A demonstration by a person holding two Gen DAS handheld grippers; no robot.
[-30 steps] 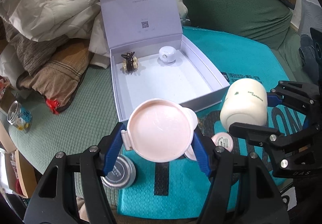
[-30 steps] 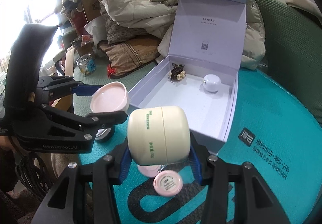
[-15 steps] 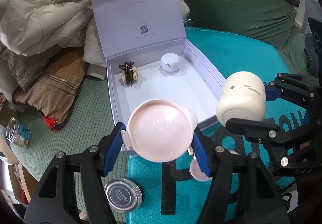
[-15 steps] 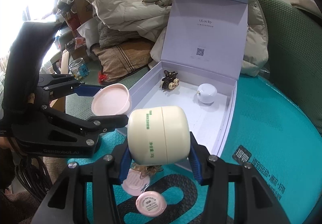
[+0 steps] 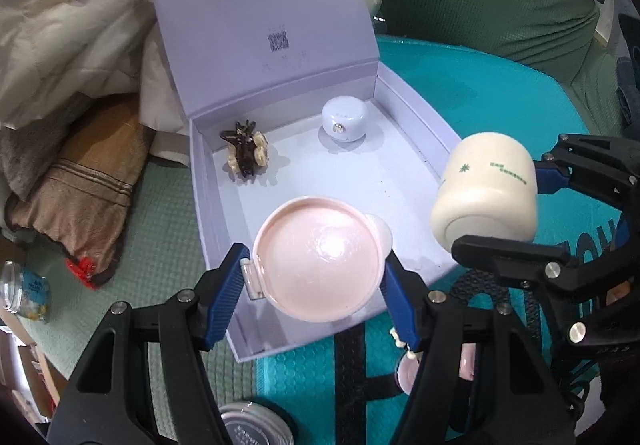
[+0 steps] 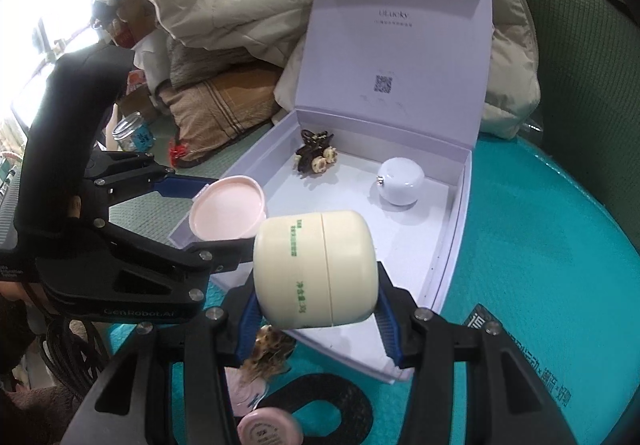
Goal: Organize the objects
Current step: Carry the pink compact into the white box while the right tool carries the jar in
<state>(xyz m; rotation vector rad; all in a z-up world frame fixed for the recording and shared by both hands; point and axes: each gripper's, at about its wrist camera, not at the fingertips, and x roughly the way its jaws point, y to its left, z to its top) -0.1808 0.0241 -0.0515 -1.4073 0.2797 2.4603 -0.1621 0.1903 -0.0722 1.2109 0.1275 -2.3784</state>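
Note:
An open white gift box [image 5: 416, 149] [image 6: 452, 245] lies on the teal mat, lid up. In it are a dark hair claw [image 5: 245, 154] [image 6: 314, 157] and a small white round case [image 5: 343, 119] [image 6: 401, 181]. My left gripper [image 5: 316, 277] [image 6: 208, 209] is shut on a pink round compact [image 5: 320, 265] [image 6: 228, 211], held over the box's near edge. My right gripper [image 6: 316, 305] [image 5: 500, 213] is shut on a cream jar [image 6: 316, 269] [image 5: 486, 191] with green print, held over the box's right front corner.
A teal mat [image 5: 500, 93] [image 6: 540, 265] covers a green sofa. A silver tin [image 5: 256, 425], a pink lidded pot [image 6: 270, 427] and a leopard scrunchie [image 6: 270, 355] lie near the grippers. Piled clothing [image 5: 68, 25] and a small glass jar [image 5: 24, 291] sit left.
Both grippers have moved forward with their loads, from in front of the box to over its near edge and right corner. The tin and pink pot have dropped lower in view.

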